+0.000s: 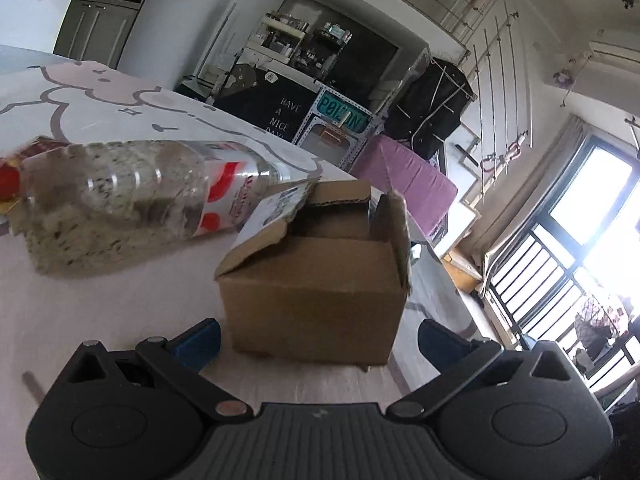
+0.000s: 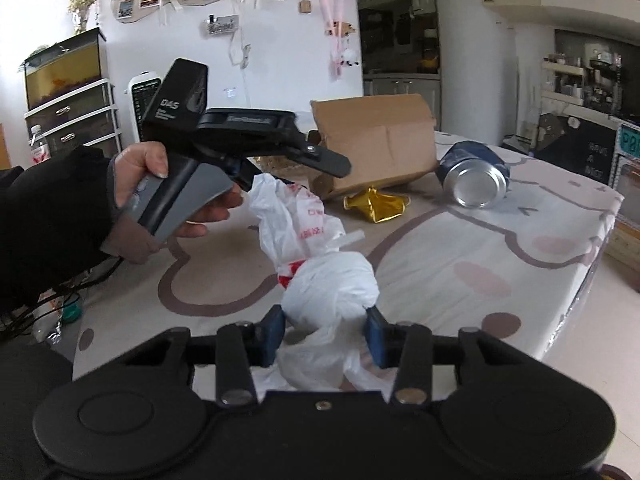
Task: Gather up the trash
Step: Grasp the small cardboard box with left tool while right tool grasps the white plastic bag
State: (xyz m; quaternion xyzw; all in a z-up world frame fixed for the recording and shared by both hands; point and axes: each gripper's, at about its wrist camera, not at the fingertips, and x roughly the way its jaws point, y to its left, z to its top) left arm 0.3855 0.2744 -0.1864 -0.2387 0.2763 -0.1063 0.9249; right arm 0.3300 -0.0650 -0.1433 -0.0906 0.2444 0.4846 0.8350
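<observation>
Cartoon-printed cloth covers the surface [image 2: 460, 280] in a cluttered room. On the right gripper [image 2: 326, 334], the jaws are clamped on a knotted white plastic bag [image 2: 332, 284] with red print (too crumpled to read). The left gripper [image 1: 318, 338] has its jaws spread wide, holding nothing, a cardboard box [image 1: 316, 280] just ahead between them. Beside the box lies a clear bottle [image 1: 132, 188] with a red-and-white label; a dented can [image 2: 474, 178] and gold wrapper [image 2: 376, 204] rest nearby. "HAVE A NICE DAY" shows on a black sign [image 1: 286, 114].
</observation>
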